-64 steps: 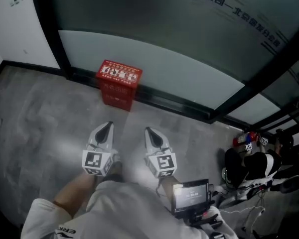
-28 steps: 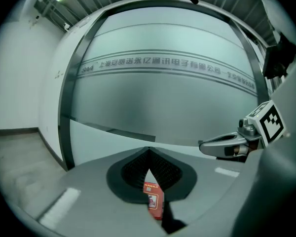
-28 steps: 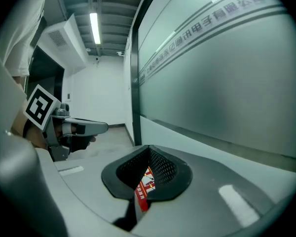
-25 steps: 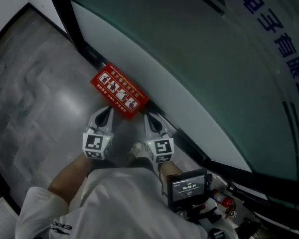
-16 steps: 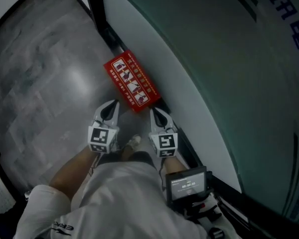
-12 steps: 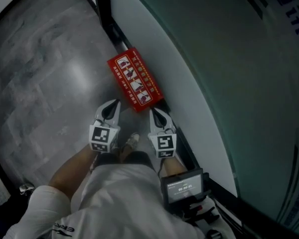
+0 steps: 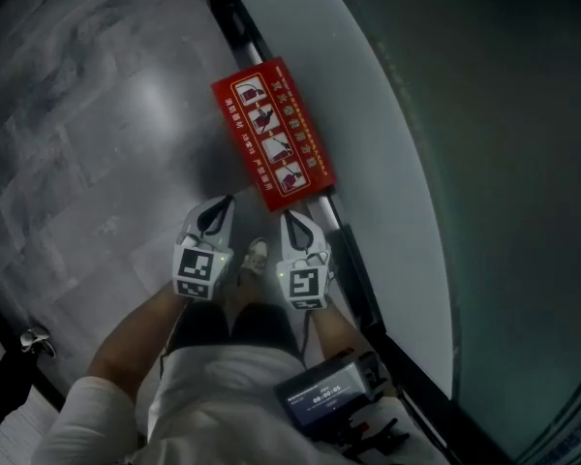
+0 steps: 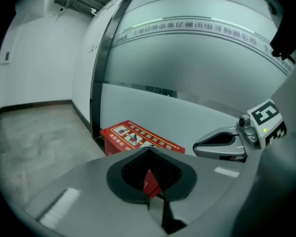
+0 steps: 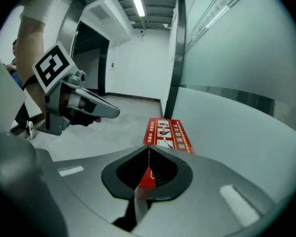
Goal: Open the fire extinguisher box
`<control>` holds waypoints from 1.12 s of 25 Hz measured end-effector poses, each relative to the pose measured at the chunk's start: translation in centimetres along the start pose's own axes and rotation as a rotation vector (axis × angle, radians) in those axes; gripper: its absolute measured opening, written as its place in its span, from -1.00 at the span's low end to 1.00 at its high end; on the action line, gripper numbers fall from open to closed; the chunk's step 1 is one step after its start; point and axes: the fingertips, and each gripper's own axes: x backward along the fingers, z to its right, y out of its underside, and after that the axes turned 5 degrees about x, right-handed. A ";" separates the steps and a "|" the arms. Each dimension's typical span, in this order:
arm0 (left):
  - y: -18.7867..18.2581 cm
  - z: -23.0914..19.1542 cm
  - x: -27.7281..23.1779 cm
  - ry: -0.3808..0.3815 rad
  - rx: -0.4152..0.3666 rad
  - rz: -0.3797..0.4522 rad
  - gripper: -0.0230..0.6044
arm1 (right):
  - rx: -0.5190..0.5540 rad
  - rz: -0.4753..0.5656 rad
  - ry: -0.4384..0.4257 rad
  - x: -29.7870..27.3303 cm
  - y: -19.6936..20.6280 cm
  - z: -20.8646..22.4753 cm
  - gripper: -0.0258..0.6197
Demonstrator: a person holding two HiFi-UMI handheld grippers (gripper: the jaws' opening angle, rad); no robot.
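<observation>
left gripper and right gripper hang side by side mid-frame, jaws pressed together, empty, tips seemingly just short of the fire extinguisher box above.

Red box w/ white pictograms; mottled grey floor; black frame.

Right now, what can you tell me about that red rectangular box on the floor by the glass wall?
The red rectangular box looks like painted metal or plastic. Its flat top carries a yellow-bordered row of white instruction pictures. The lid is shut. It stands upright on the grey floor, its long side along the dark rail at the foot of the frosted glass wall. The left gripper and right gripper hang near its nearer end, and neither appears to touch it.
</observation>
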 end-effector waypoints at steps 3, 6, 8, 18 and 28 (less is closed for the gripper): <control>3.1 -0.4 -1.2 -0.010 0.009 -0.032 -0.93 | 0.082 -0.040 -0.032 -1.9 2.9 -1.4 -0.69; 6.1 -0.6 -2.2 -0.018 0.015 -0.057 -0.93 | 0.180 -0.076 -0.051 -3.5 6.0 -3.0 -0.26; 7.9 -0.8 -2.8 -0.022 0.020 -0.071 -0.93 | 0.266 -0.091 -0.040 -4.6 7.9 -3.8 0.01; 11.7 -1.5 -4.7 -0.046 0.059 -0.078 -0.93 | 0.601 -0.128 0.073 -8.1 10.5 -4.0 0.01; 9.9 -1.5 -4.6 -0.037 0.040 -0.061 -0.93 | 0.595 -0.116 0.024 -6.9 9.1 -4.2 -0.17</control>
